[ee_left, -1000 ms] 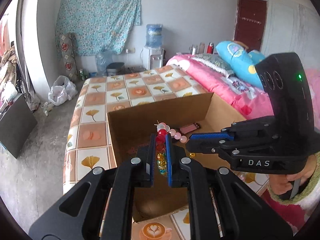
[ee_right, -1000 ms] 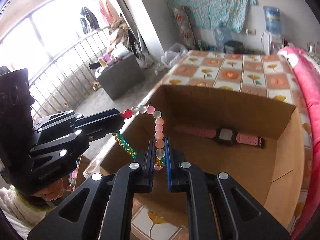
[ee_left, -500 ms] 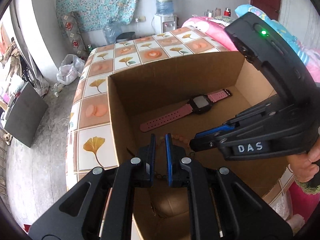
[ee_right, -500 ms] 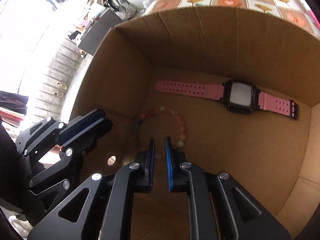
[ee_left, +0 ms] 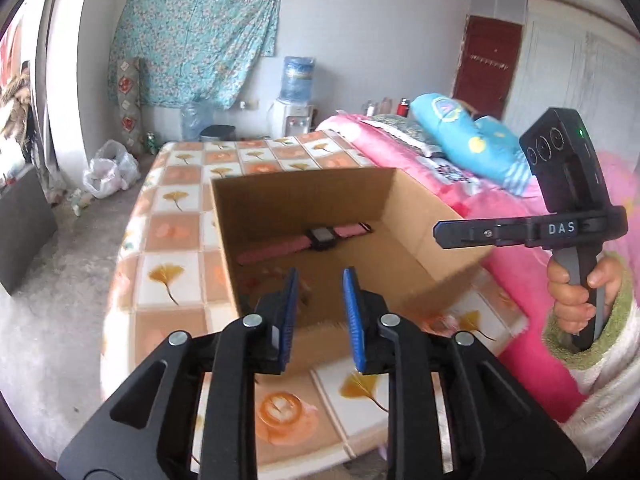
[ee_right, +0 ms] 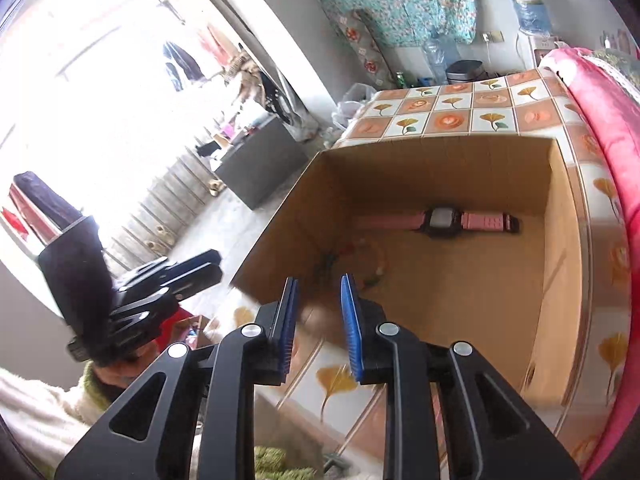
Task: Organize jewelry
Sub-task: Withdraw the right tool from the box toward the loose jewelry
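two pieces of jewelry already lie inside the cardboard box (ee_right: 560, 280), so the sorting looks well along, perhaps done; no other loose jewelry shows on the tiled bench (ee_left: 168, 276) around the box, though much of it is out of view.

going left to right across the box floor in the right wrist view: the bead bracelet (ee_right: 360, 256) lies blurred in the near left corner, close to the left wall, and the pink watch (ee_right: 440, 220) lies flat towards the far wall, strap stretched sideways, apart from the bracelet.

the left claw (ee_left: 320, 312) hovers just outside the near wall of the box, above the bench, pointing over the rim towards the watch (ee_left: 320, 238). its blue pads (ee_left: 290, 312) stand spread with clear space between them and nothing in them. in the right wrist view it sits off the left side of the box (ee_right: 172, 276).

the right claw (ee_right: 318, 320) hangs over the near rim of the box, angled down into it, pads parted and empty. in the left wrist view it is held level, right of the box (ee_left: 460, 234), gripped by the person's hand (ee_left: 576, 296) beside the pink bed (ee_left: 520, 272).

if more pieces remain, they must be fetched from somewhere unseen.
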`<state>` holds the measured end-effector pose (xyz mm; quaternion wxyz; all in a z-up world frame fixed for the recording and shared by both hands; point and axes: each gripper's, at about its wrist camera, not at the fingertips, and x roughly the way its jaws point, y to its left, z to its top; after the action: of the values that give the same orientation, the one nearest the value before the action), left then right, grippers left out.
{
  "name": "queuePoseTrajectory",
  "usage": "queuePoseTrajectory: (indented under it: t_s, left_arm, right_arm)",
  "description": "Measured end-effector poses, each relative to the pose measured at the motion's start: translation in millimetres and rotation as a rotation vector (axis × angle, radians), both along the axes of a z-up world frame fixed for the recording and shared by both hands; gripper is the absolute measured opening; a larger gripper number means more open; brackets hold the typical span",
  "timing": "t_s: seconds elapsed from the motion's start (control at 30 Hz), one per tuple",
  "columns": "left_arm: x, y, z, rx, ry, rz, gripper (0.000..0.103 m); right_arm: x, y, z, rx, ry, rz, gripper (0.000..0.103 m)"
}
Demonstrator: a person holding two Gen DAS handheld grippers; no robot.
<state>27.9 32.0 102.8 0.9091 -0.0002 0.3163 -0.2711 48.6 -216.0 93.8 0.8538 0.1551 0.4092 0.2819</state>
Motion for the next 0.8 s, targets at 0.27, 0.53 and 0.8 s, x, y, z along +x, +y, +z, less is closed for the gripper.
queuePoseTrajectory:
  t_s: [0.27,0.53,0.8]
  left_arm:
    - [-20.6,-23.3,-79.2,0.068,0.161,0.016,0.024]
    - [20.8,-19.9,-77.7,0.07,0.14,0.11,0.024]
    - [-0.4,-32.9,-87.2,0.126,0.135,0.069,0.027]
  right_arm:
    - [-45.8,-11.9,-70.3,-0.132,0.158,-0.152,0.025]
    - [-9.2,-27.5,-60.4,-0.191,0.096,-0.29,0.025]
    - [-31.7,-33.1,-58.4,-0.344,0.045,-0.31,0.046]
